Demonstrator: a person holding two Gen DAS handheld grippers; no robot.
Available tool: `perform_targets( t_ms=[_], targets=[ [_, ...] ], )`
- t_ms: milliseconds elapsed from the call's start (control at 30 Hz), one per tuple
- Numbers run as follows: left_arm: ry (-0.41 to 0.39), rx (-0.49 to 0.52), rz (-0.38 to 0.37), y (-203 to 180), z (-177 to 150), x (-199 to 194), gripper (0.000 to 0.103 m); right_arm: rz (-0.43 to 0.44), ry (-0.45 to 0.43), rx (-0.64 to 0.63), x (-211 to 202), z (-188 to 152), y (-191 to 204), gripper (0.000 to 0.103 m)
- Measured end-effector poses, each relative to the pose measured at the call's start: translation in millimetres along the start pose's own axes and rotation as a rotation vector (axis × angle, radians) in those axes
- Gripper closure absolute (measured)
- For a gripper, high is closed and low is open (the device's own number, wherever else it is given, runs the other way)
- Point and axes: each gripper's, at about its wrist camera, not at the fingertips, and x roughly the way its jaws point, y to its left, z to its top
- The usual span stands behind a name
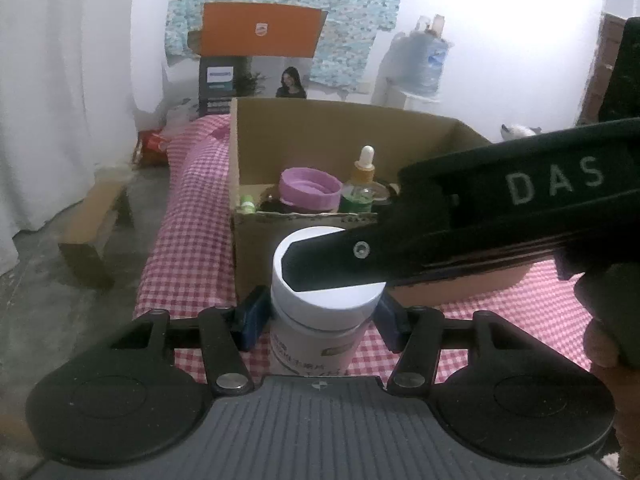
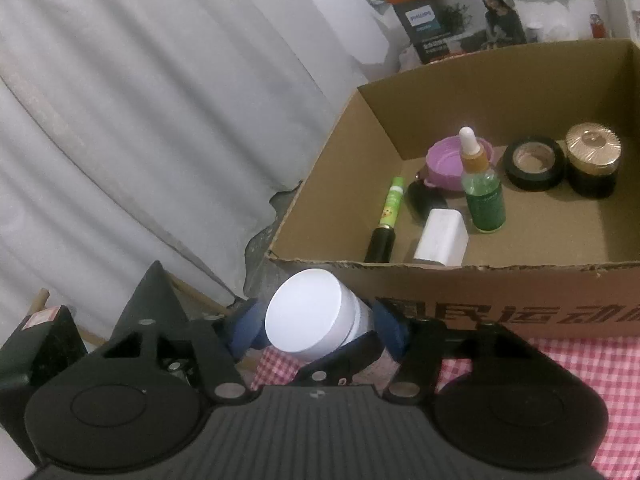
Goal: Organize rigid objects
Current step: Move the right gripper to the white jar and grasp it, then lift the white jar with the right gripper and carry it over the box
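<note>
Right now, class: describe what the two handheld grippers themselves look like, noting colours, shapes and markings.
The left gripper and the right gripper match: blue finger pads on black linkage arms with silver pivot pins, two round black discs, and a ribbed grey body. In the left wrist view, the right gripper's black casing bears white letters "DAS".

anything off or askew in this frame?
Yes: both hand-held grippers are at one white-lidded jar in front of the cardboard box. The left hand-held gripper flanks its body; the right hand-held gripper brackets its lid. In the box, a black-and-green tube lies flat and a purple lid sits loose.
</note>
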Motion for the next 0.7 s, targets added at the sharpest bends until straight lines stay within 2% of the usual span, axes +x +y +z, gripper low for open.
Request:
perform_targets(
  t_ms=[167,300,467,700],
  targets=[
    [0.004,-0.004,-0.022,-3.8,-0.2,-0.1,0.047,-0.003,-0.002,-0.01,-3.3,-1.7,-1.6,0.042],
    [0.012,0.008,-0.043,-11.2,-0.3,1.3,0.047,0.008,-0.004,0.035,-9.1,-2.6,-12.3,0.042],
    [0.021,0.034,-0.071,-27.3,1.8,5.2,0.047,-0.028,-0.029,0.027,-22.0,-8.3,-17.9,0.042],
    [0.026,0.073,-0.111,-51.2,7.0,12.2,0.048,-0.064,-0.081,0.032,-48.0,-12.9,-33.0,0.047]
  ],
)
